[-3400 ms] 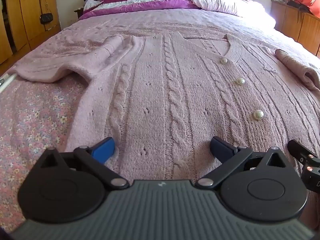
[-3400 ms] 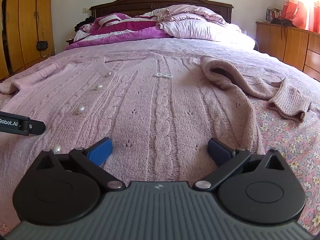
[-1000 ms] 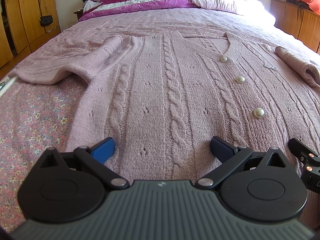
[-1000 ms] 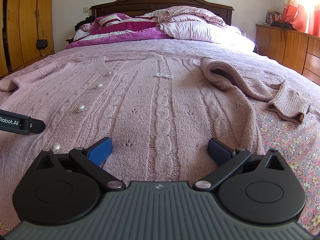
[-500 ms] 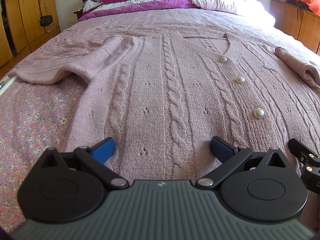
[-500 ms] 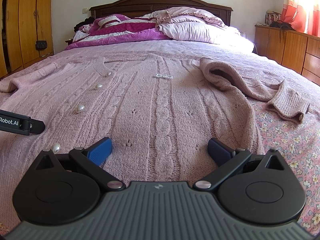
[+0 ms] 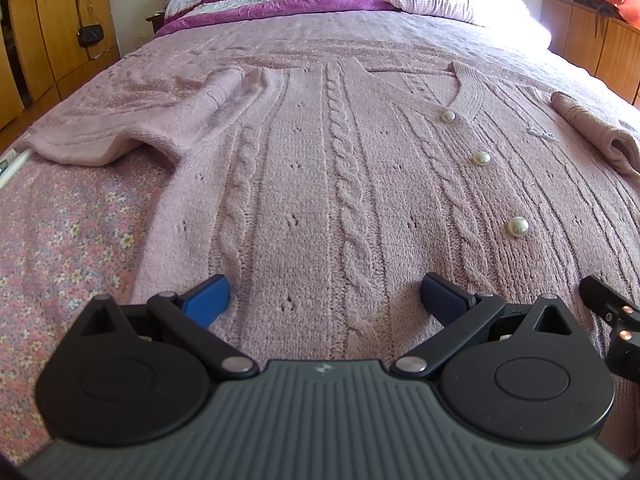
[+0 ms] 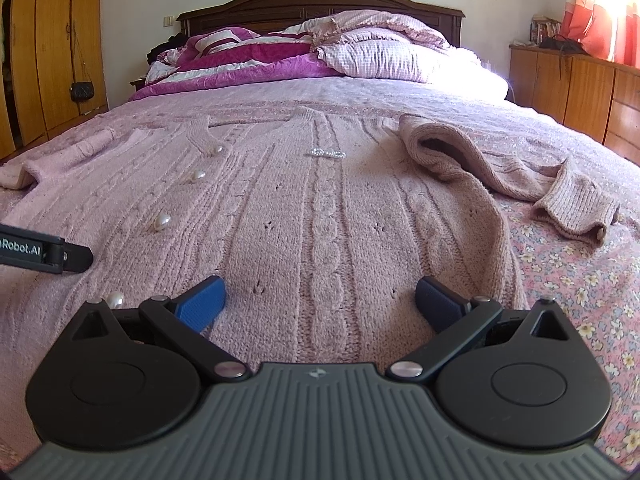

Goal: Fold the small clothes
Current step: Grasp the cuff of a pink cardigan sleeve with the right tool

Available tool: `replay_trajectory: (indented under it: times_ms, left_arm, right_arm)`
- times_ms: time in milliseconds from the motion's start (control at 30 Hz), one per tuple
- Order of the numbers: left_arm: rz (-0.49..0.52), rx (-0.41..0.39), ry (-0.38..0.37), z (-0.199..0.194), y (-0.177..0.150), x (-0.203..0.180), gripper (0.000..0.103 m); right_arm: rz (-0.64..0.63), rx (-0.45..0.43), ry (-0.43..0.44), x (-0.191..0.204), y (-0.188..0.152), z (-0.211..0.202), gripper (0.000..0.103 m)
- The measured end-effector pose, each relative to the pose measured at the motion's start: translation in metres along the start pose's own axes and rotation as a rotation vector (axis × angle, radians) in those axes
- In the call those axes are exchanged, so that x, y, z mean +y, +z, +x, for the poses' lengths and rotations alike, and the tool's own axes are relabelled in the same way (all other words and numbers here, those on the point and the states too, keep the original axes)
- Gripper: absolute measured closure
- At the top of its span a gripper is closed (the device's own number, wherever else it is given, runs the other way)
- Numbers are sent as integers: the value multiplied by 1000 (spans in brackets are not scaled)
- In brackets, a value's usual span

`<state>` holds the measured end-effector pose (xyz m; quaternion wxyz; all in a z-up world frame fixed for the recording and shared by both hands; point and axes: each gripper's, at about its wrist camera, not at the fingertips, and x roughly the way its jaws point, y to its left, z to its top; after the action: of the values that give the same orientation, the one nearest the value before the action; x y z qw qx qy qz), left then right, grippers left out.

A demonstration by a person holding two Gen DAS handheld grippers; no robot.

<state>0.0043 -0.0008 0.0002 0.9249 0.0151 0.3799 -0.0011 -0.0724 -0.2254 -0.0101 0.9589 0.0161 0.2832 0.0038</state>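
A pink cable-knit cardigan [image 7: 344, 168] with pearl buttons [image 7: 517, 226] lies flat, front up, on the bed; it also shows in the right wrist view [image 8: 320, 208]. Its one sleeve [image 7: 120, 136] stretches out to the left; the other sleeve [image 8: 520, 176] lies bent on the right. My left gripper [image 7: 325, 298] is open and empty, its fingers over the hem's left half. My right gripper [image 8: 318, 302] is open and empty over the hem's right half. Part of the right gripper [image 7: 612, 312] shows at the left view's right edge, and the left gripper [image 8: 44, 254] at the right view's left edge.
The bed has a floral pink sheet [image 7: 60, 240] and a pink blanket [image 8: 360, 92]. Pillows and a purple quilt [image 8: 256, 60] are piled at the dark headboard [image 8: 320, 4]. Wooden wardrobes [image 8: 48, 48] stand left, a wooden dresser [image 8: 580, 88] right.
Both views have shifted only slightly. The cardigan lies the same, and both grippers stay open.
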Motion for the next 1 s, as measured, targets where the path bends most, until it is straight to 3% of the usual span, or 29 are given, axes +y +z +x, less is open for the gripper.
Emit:
replay_trajectory:
  times_ms: [333,467,767,900,1000]
  left_arm:
    - [20,4,-3,-2,1,-2,0]
    - [20,2,-16,-6,2,0,0]
    - [51,-22,-26,-14,10,-5,0]
    - [43,-11,-25,-12,11,-5,0]
    - [45,-10,-19,-11,11,-5,0]
  right_arm:
    - [98,49,72,-28,24,-9,0]
    - [111,28,56,-49,35,-17,0]
    - [78,-21,-160,-119,55,-16,0]
    - [40,-5,-257,-146,56,3,0]
    - [16,27,-276,-161,55,20,0]
